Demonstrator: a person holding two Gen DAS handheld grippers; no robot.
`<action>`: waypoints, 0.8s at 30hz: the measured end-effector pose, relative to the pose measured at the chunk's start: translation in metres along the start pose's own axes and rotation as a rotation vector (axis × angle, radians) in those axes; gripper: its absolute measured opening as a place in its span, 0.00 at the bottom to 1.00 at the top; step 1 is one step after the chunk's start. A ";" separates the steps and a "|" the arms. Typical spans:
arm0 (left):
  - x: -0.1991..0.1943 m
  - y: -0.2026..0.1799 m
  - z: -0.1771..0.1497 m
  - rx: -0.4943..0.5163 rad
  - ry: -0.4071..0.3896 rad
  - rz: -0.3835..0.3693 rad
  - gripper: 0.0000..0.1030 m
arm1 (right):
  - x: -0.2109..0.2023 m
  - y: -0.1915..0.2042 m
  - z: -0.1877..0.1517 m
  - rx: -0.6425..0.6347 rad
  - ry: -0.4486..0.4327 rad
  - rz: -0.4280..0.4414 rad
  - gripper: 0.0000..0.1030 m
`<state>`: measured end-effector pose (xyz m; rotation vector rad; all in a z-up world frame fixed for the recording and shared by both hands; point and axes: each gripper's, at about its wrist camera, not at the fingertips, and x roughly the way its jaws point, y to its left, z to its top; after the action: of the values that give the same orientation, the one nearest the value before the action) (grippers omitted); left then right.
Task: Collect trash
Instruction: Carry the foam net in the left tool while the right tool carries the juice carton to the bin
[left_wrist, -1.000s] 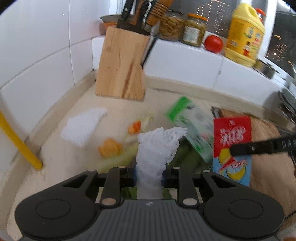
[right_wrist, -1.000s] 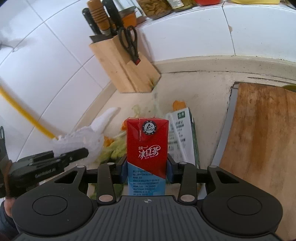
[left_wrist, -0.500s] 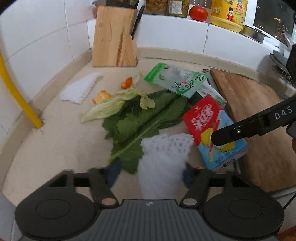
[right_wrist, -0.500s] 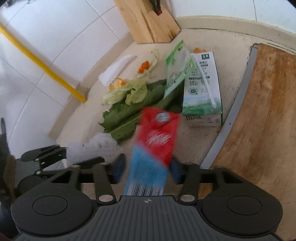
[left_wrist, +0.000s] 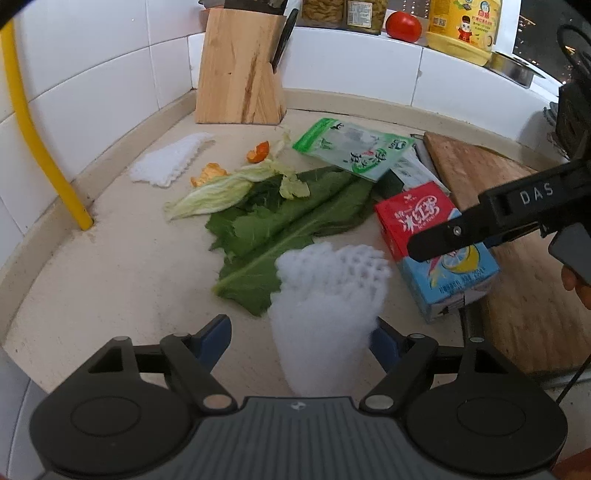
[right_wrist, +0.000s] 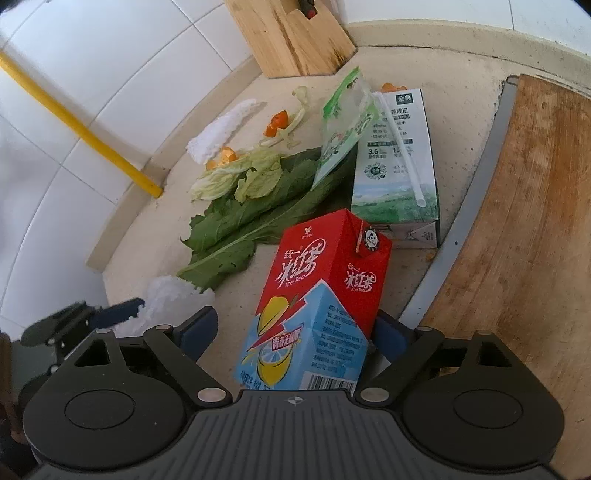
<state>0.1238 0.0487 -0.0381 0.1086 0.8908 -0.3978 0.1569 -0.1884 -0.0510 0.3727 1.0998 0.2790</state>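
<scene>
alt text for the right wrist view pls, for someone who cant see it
A red and blue ice tea carton sits between the open jaws of the right gripper, which have just been opening, on a beige counter. Behind lie green leaves, a milk carton and a knife block; a cutting board is to the right.

Beige stone counter (left_wrist: 122, 266) meets white tiled walls (left_wrist: 110, 70). A wooden knife block (left_wrist: 240, 70) stands in the corner; yellow pipe (left_wrist: 33, 136) left of it, raised tiled ledge (left_wrist: 351, 62) behind.

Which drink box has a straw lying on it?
The green-and-white milk carton by the cutting board. A white straw lies along it; the red-and-blue iced tea carton has none.
</scene>
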 end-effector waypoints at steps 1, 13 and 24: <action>0.000 -0.001 -0.001 -0.004 -0.005 -0.006 0.72 | 0.000 0.000 -0.001 0.005 -0.003 0.000 0.91; 0.008 -0.020 -0.007 0.040 -0.036 0.017 0.48 | -0.007 0.010 -0.018 0.006 -0.068 -0.057 0.93; -0.011 0.000 -0.007 -0.093 -0.048 0.027 0.15 | -0.017 0.025 -0.025 0.013 -0.118 -0.071 0.49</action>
<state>0.1126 0.0538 -0.0344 0.0251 0.8586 -0.3319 0.1257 -0.1689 -0.0365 0.3565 0.9973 0.1850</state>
